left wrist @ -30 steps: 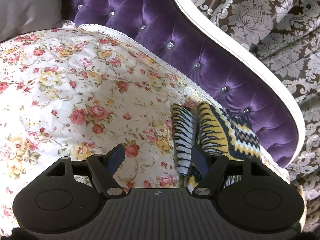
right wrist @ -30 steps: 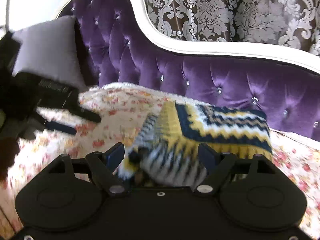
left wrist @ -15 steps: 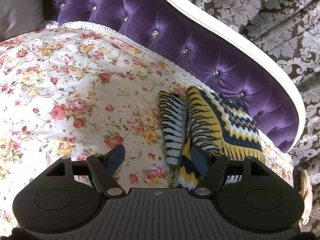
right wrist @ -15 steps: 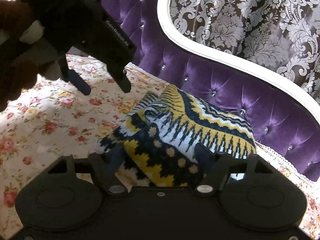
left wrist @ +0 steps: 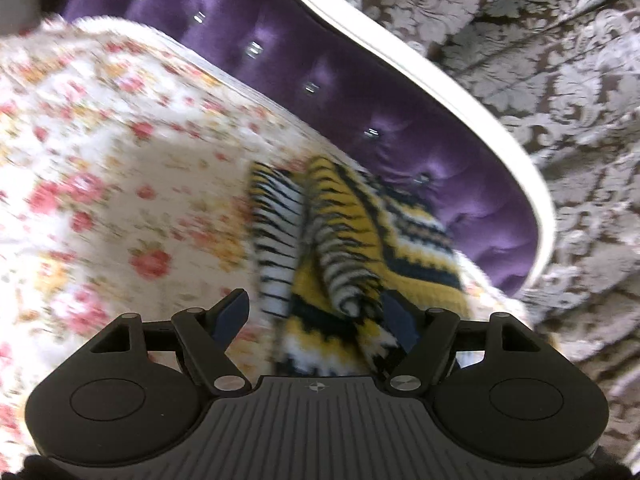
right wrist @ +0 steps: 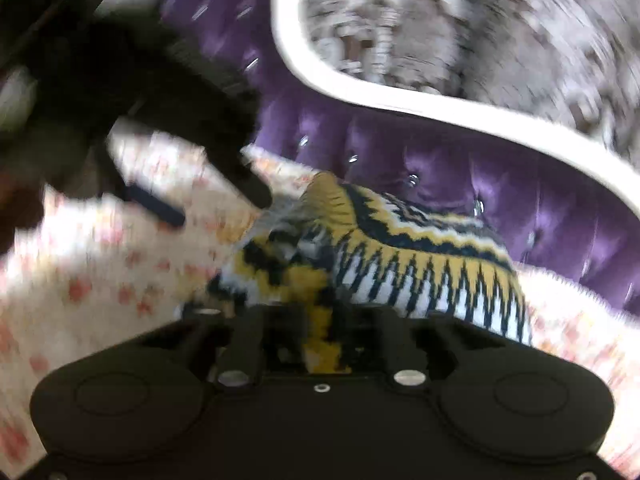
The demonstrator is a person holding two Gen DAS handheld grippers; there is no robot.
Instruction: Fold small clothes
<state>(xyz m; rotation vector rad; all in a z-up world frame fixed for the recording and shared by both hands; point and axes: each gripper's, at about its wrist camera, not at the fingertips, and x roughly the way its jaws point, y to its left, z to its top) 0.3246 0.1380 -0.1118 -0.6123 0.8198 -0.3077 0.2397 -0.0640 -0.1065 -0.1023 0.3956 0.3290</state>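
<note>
- Nearest, the right gripper (right wrist: 320, 344) has just closed its jaws, and they pinch the near yellow-and-black edge of the knitted zigzag garment in yellow, navy and white (right wrist: 400, 264).
- The left gripper (left wrist: 316, 316) stands wide open with a bunched corner of the same garment (left wrist: 352, 248) between its pads; I cannot tell whether they touch it, and it grips nothing.
- The garment lies in a rumpled heap, partly doubled over, on the cream rose-print bedspread (left wrist: 120, 200).
- Behind it rises the purple tufted velvet sofa back with a white frame (left wrist: 360, 92).
- Judging by the heap, folding is barely begun: spreading, folding and smoothing remain.
</note>
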